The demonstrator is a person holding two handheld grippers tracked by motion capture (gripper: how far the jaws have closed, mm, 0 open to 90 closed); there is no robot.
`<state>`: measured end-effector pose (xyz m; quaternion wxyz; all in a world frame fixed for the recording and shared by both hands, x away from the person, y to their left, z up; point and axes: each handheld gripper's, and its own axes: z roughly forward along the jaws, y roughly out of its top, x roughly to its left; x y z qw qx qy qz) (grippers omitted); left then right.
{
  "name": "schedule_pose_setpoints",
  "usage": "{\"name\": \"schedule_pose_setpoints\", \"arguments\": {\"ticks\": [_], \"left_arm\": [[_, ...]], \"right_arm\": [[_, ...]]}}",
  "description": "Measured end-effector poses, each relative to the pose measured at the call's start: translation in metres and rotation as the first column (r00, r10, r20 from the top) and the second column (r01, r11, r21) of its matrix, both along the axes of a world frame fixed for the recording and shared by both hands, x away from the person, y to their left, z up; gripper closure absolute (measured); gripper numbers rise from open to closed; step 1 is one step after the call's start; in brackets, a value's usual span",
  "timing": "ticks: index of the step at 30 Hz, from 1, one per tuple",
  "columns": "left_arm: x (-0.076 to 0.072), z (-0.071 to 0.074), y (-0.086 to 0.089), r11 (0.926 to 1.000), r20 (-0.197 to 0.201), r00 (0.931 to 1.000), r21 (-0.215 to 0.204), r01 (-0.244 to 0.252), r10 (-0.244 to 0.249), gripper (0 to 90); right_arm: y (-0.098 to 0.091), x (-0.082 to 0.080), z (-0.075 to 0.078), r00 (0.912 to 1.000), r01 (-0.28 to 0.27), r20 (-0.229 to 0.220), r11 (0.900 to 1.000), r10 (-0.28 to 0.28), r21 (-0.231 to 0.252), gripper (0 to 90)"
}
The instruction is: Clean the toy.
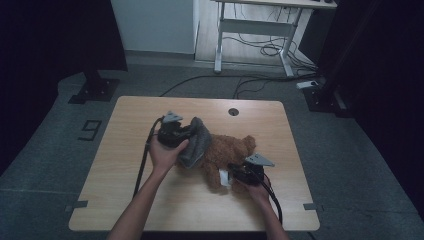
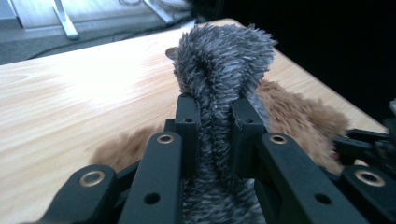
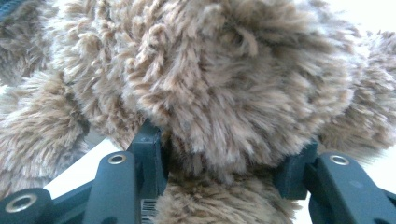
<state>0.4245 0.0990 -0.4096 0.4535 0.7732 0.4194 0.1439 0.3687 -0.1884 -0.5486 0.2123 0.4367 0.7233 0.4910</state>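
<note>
On the wooden table (image 1: 125, 200) a brown teddy bear (image 1: 225, 152) lay near the middle, and everything else sat in relation to it. At the bear's left end, the left gripper (image 1: 192, 131) was clamped on a grey furry cloth (image 1: 197, 142), which draped over that end of the bear and hung partly against the person's left hand (image 1: 165, 152). In the left gripper view the same gripper (image 2: 215, 119) had its jaws pressed close on a bunched fold of the grey cloth (image 2: 219, 70), the cloth rising above them in a tuft, with the bear (image 2: 299, 116) lying just behind and to the right of it on the table (image 2: 70, 107). At the bear's near right side, the right gripper (image 1: 231, 172) was closed on one of the bear's limbs, beside a white tag (image 1: 224, 178) on the bear. In the right gripper view that gripper (image 3: 226, 158) held a thick lump of the bear's brown fur (image 3: 224, 84) between its jaws, which stood fairly wide apart around it, both pressing into the plush.
</note>
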Motion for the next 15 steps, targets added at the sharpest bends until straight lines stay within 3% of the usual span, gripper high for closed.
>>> {"name": "schedule_pose_setpoints", "arguments": {"ticks": [3, 4, 7, 8, 12, 15], "left_arm": [[0.018, -0.012, -0.011, 0.9993, -0.060, 0.9982, 0.037, 0.006, -0.004, 75.9], [0.024, -0.018, -0.012, 0.9994, -0.087, 0.9960, 0.029, 0.018, -0.016, 75.9], [0.029, -0.029, -0.011, 0.9998, -0.112, 0.9935, 0.002, 0.019, -0.018, 75.9], [0.031, -0.034, -0.010, 0.9995, -0.143, 0.9893, -0.008, 0.030, -0.031, 76.0], [0.028, -0.042, -0.005, 0.9985, -0.192, 0.9800, -0.022, 0.050, -0.054, 76.2], [0.018, -0.048, 0.000, 0.9978, -0.184, 0.9810, -0.035, 0.056, -0.062, 76.6]], "right_arm": [[-0.003, 0.002, 0.000, 0.9999, -0.007, 0.009, 0.9999, 0.007, -0.009, 45.8], [-0.004, 0.003, 0.000, 0.9999, -0.008, 0.010, 0.9999, 0.008, -0.012, 45.8], [-0.006, 0.005, 0.000, 0.9999, -0.010, 0.008, 0.9999, 0.010, -0.009, 45.5], [-0.006, 0.006, 0.000, 0.9999, -0.010, 0.008, 0.9999, 0.010, -0.009, 45.5], [-0.006, 0.005, 0.000, 0.9999, -0.008, 0.008, 0.9999, 0.008, -0.012, 42.7], [-0.004, 0.003, 0.001, 1.0000, -0.006, -0.002, 0.9999, 0.006, -0.016, 38.0]]}}
